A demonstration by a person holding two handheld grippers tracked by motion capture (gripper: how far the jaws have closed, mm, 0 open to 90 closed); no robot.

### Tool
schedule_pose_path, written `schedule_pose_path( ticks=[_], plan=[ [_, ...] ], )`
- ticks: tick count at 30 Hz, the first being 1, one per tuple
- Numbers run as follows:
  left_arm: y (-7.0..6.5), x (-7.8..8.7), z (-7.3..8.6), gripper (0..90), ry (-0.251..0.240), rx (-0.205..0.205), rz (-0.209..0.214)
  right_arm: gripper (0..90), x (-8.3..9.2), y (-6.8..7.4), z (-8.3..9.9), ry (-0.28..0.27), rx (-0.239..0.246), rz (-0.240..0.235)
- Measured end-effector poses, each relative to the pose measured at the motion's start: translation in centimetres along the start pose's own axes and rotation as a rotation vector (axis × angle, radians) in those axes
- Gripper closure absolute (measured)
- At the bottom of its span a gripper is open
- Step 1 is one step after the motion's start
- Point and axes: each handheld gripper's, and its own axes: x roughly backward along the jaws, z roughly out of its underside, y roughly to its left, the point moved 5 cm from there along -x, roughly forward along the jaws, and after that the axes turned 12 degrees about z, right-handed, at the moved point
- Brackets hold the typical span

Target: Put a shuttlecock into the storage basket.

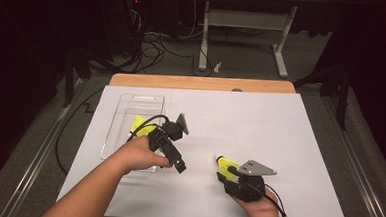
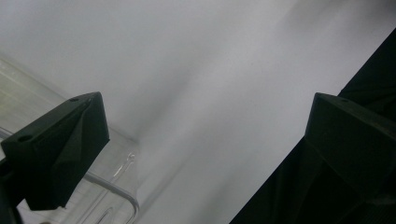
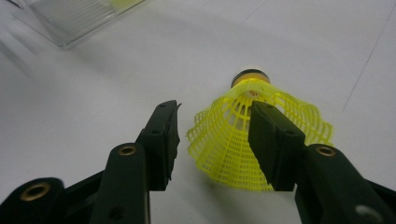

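Observation:
A yellow net-skirted shuttlecock lies on the white table, its dark-rimmed cork pointing away from me. My right gripper is open, its jaws on either side of the skirt; the right jaw overlaps the skirt and the left one sits just clear of it. From above, the right gripper is near the front edge with the shuttlecock at its tip. My left gripper hangs open beside the right side of a clear plastic tray, nothing between its jaws. Another yellow item lies in the tray.
White paper covers the table, with a bare wooden strip along the far edge. The tray's rounded corner is close under the left gripper's left jaw. Beyond the table are cables and a desk frame on the floor.

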Motion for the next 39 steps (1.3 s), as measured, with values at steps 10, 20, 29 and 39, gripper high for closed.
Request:
schedule_pose_path(
  ticks=[10, 20, 29, 39],
  plan=[
    [-0.07, -0.03, 0.07, 0.6, 0.012, -0.002, -0.006, 64.4, -0.57, -0.02, -0.26, -0.014, -0.013, 0.008],
    [-0.28, -0.09, 0.07, 1.0, 0.012, -0.002, -0.005, 76.5, -0.71, 0.35, 0.05, -0.009, 0.000, 0.031],
    [-0.13, -0.29, 0.09, 0.8, 0.006, 0.003, -0.009, 89.0, -0.82, 0.59, 0.35, 0.012, 0.020, 0.049],
    [-0.19, -0.36, 0.09, 1.5, 0.005, -0.004, -0.011, 90.0, -0.52, 0.77, 0.22, -0.008, 0.026, 0.072]
  ],
)
